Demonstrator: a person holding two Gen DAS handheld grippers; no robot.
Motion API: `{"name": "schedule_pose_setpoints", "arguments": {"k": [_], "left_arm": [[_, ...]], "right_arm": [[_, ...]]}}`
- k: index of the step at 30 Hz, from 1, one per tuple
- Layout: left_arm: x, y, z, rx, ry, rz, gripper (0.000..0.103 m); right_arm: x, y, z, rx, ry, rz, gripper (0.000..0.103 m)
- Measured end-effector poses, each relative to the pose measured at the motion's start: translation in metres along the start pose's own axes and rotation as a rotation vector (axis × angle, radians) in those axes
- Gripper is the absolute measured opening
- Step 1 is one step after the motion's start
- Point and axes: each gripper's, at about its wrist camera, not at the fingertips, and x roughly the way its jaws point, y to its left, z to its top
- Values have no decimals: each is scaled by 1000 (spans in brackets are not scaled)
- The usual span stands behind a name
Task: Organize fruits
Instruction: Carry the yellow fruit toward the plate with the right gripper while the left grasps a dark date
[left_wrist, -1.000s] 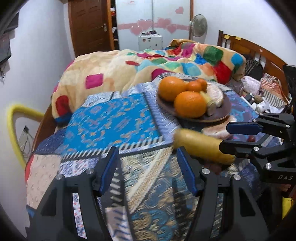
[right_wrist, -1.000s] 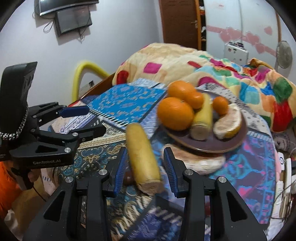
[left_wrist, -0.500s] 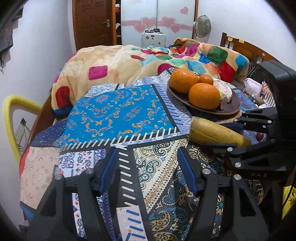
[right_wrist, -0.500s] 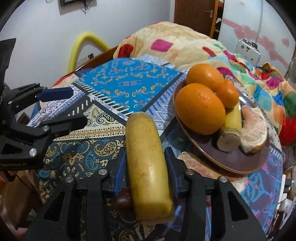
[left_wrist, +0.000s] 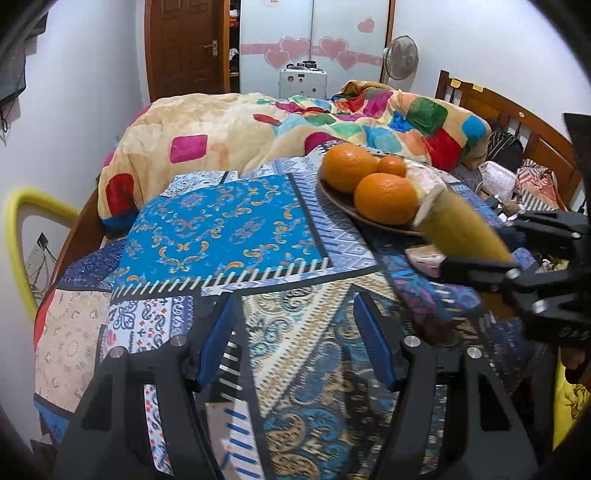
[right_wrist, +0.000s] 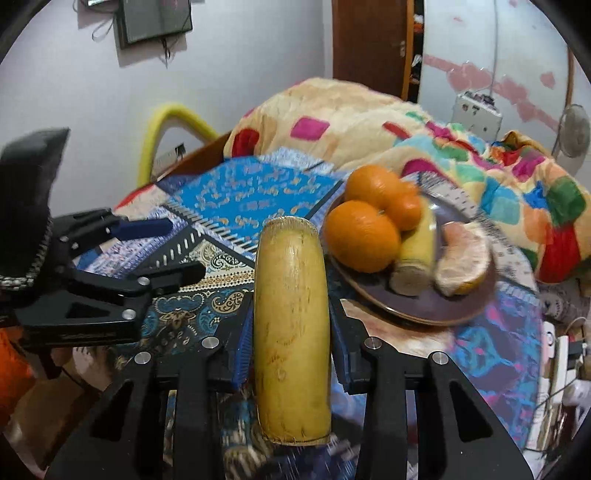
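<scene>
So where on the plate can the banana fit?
The plate has bare room at its near rim, in front of the banana piece and the peeled wedge. Its far left is crowded with three oranges. The right gripper grips the banana; the left gripper hangs open over the patterned cloth.

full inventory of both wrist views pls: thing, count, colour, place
banana piece: 1, yellow, clamped in the right gripper, off the cloth
plate: 1, brown, on the patchwork cloth, right of centre
oranges: 3, orange, on the plate's left side
second banana piece: 1, yellow, on the plate
peeled citrus: 1, pale pink-orange, on the plate's right side
patchwork cloth: 1, blue patterned, covering the surface
quilt: 1, cream with coloured squares, behind
fan: 1, grey, back wall
left gripper: open, holding nothing
right gripper: shut on the banana piece
</scene>
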Motion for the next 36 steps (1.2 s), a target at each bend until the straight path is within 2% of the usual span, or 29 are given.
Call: {"name": "schedule_pose_setpoints", "arguments": {"k": [8,16,19,21,26,28,30,36], "left_arm": [[-9,-29,-2,13,4,-26,65],[-5,-59,-13,16,29,-72,63],[-1,-68,-17,26,45,-86,54],[5,-75,-19,41,60,-90,44],[20,-85,-23,61,99,-114,30],[22,-88,-24,71,82,-99,27],[22,-90,-24,85,75,-104,16],[20,-91,-22,92,67,-105,12]], "right_arm": [[-57,-16,-17,54,-86,-66,34],[-85,-43,-39,131,-119,-105,34],[-88,-52,-48,155,-118,-111,34],[-89,-57,-55,169,-117,-113,34],[-90,-65,-66,194,-116,-111,34],[-89,-68,-69,202,-114,-110,34],[-88,-70,-71,207,-113,-110,34],[-81,-75,-71,217,-110,-103,34]]}}
